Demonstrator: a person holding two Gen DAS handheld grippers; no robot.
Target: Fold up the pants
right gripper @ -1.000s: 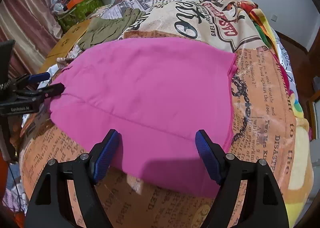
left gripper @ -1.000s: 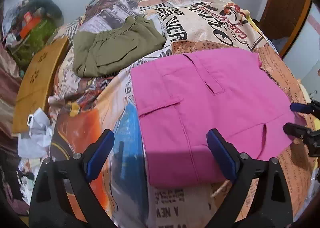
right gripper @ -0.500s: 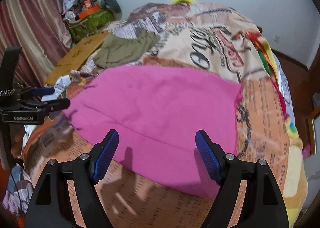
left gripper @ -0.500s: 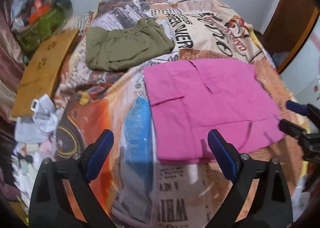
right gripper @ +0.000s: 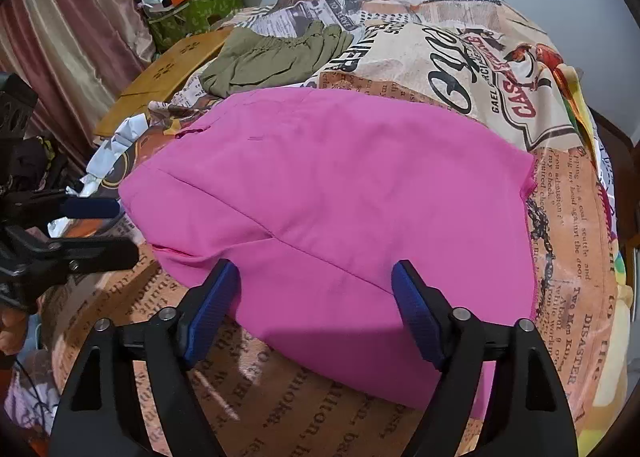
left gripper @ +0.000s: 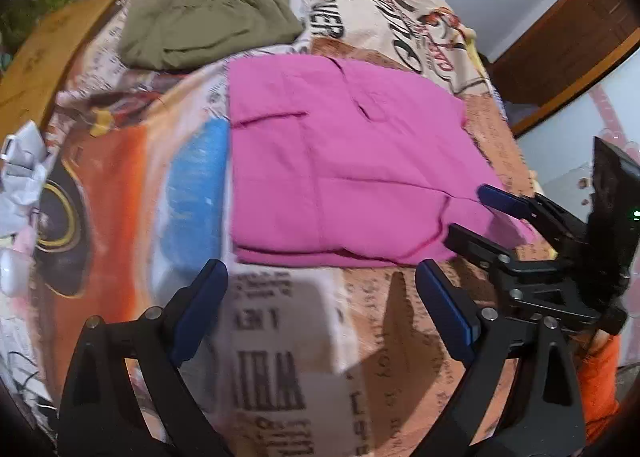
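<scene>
Bedspread point(left gripper: 280, 337) blurred | pink pants point(right gripper: 340, 197) folded | both hand-held grippers point(left gripper: 320, 313) point(right gripper: 316, 305) agape, empty

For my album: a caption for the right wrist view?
Open right gripper over folded pink pants on a newsprint bedspread.

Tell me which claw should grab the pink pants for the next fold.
Probably the right claw: it hangs open over the pink pants near edge. The left claw, also open, sits over bare bedspread.
</scene>
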